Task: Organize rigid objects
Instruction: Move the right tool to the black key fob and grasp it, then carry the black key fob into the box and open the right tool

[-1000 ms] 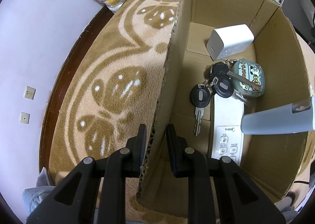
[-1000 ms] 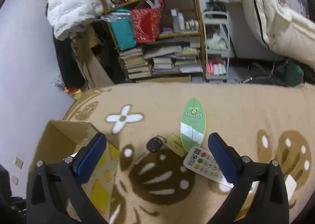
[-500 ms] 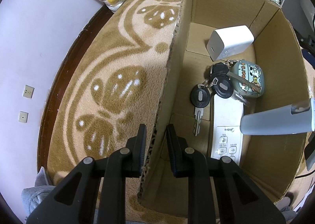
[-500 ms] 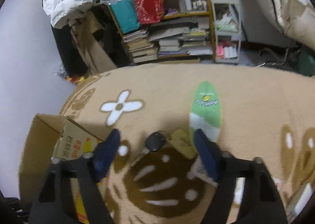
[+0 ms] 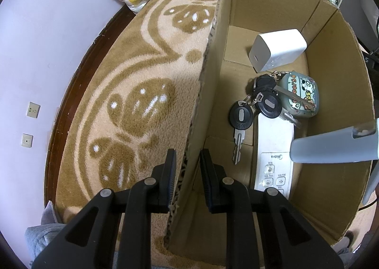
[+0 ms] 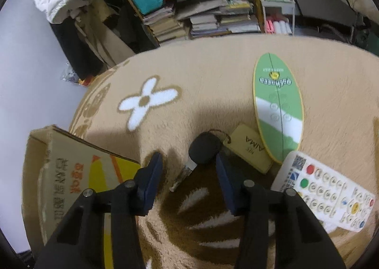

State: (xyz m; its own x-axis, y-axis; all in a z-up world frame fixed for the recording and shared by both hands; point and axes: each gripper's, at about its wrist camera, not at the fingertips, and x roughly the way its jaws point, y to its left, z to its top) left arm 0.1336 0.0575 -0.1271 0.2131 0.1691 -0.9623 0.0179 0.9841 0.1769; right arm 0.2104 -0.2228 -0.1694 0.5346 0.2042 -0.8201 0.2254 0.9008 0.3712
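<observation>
In the left wrist view, my left gripper (image 5: 188, 174) is shut on the near left wall of an open cardboard box (image 5: 208, 79). Inside lie a white adapter (image 5: 278, 50), a bunch of black-headed keys (image 5: 255, 105), a green cartoon case (image 5: 299, 93) and a white remote (image 5: 274, 155). A grey-blue object (image 5: 331, 148) pokes in from the right. In the right wrist view, my right gripper (image 6: 188, 169) is open and low over the rug. A black-headed key (image 6: 205, 150) with a tan tag (image 6: 251, 150) lies between its fingertips, untouched.
A green oval card (image 6: 277, 108) and a white button remote (image 6: 327, 195) lie on the tan patterned rug (image 6: 213, 79) right of the key. The printed side of the box (image 6: 71, 174) stands at the left. Cluttered bookshelves (image 6: 208, 13) and a wall lie beyond.
My right gripper has dropped and moved forward over the key, and its fingers have narrowed around it. The left gripper keeps its hold on the box wall.
</observation>
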